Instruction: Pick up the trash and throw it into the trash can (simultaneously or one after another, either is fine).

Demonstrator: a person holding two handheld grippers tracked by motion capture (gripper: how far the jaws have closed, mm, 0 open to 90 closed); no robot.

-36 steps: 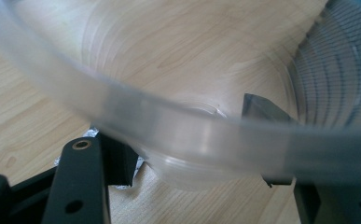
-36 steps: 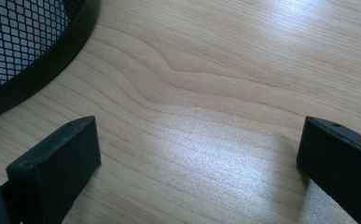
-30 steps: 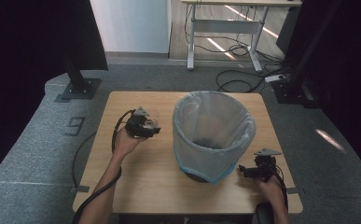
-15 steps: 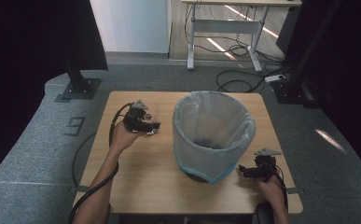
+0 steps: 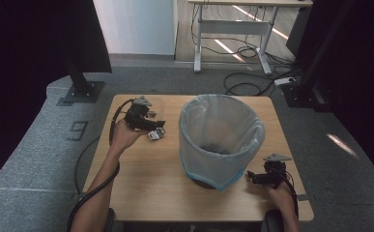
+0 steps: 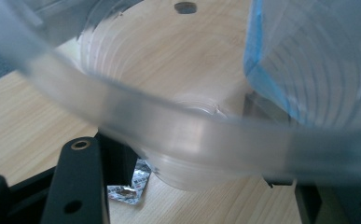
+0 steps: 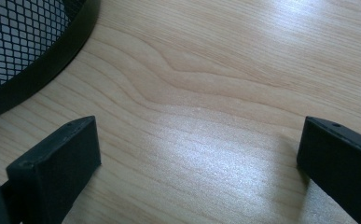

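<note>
High view: a wooden table [image 5: 146, 179] fills the centre of the frame, with a bin [image 5: 221, 140] lined by a clear bag standing right of centre. The left gripper [image 5: 158, 126], at the upper left of the tabletop, is held above the wood in the person's left hand [image 5: 124, 135] and points toward the bin. Its jaws are closed on a clear plastic cup [image 5: 156, 104], which is faint here and lies on its side just left of the bin's rim. A small foil packet [image 5: 156, 135] shows just under the gripper's tips; whether it lies on the wood or hangs from the jaws cannot be told. The right gripper [image 5: 252, 178] sits low at the lower right, beside the bin's foot. Left gripper view: the cup [image 6: 183, 140] crosses the frame as a wide clear band, its rim toward the camera; the foil packet [image 6: 131, 186] lies at the lower left, next to the near jaw, and the bag's blue edge stands at the upper right. Right gripper view: the two jaws stand wide apart over bare wood with nothing between them; the bin's black mesh wall [image 7: 24, 46] occupies the upper left corner.
</note>
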